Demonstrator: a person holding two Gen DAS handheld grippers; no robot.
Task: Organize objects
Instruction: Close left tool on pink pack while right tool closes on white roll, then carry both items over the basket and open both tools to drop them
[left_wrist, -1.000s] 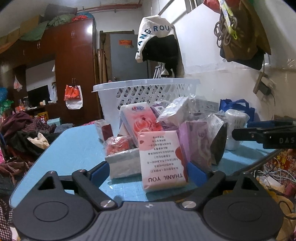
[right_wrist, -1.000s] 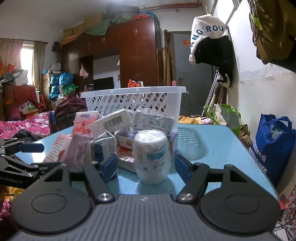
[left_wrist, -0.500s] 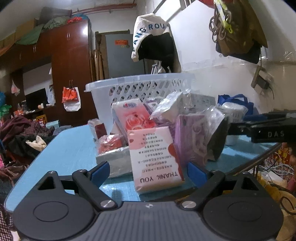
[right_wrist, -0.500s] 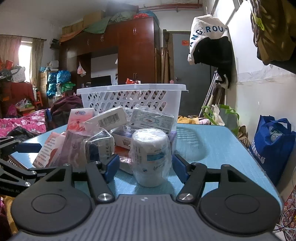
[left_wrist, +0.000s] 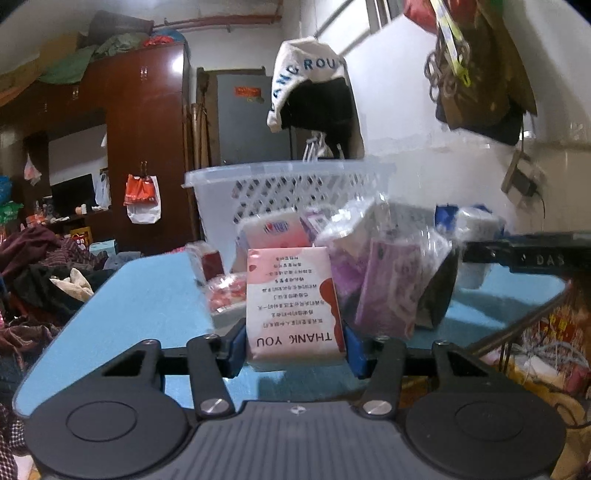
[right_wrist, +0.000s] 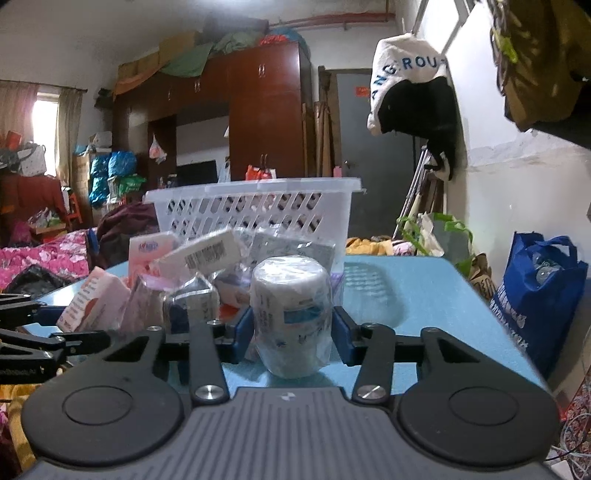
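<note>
- While its jaws close, the left gripper has the pink "THANK YOU" packet between its blue pads, both touching the packet's sides at the near edge of the blue counter.
- Behind it, a heap of wrapped packets sits before the white basket.
- Over on the right, the right gripper is closing too, pads against the wrapped white jar standing on the counter.
</note>
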